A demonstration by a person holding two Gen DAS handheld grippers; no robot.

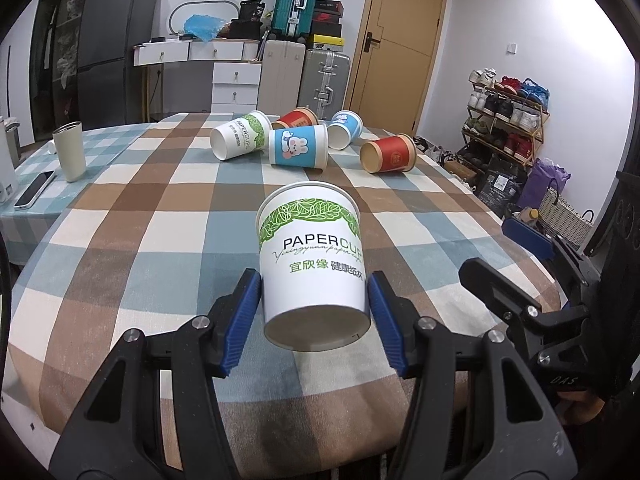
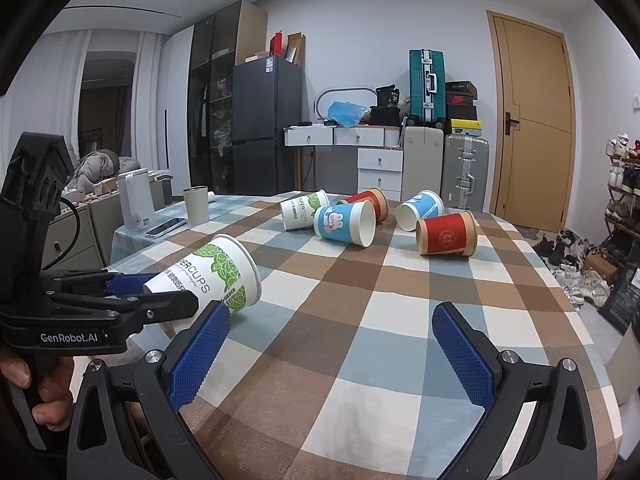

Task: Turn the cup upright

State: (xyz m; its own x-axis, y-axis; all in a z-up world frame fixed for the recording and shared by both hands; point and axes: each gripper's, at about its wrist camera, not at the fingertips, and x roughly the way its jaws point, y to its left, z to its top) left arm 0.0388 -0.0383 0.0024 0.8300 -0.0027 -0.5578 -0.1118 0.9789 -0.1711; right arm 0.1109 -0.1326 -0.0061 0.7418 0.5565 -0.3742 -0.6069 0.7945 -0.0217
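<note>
My left gripper is shut on a white paper cup with green leaves, gripped near its base, with its mouth pointing away from me. In the right wrist view the same cup is held tilted above the checked tablecloth by the left gripper. My right gripper is open and empty over the near part of the table. It also shows at the right edge of the left wrist view.
Several paper cups lie on their sides at the far end: white-green, blue, red. A beige tumbler and a phone stand at the left. A shoe rack is to the right.
</note>
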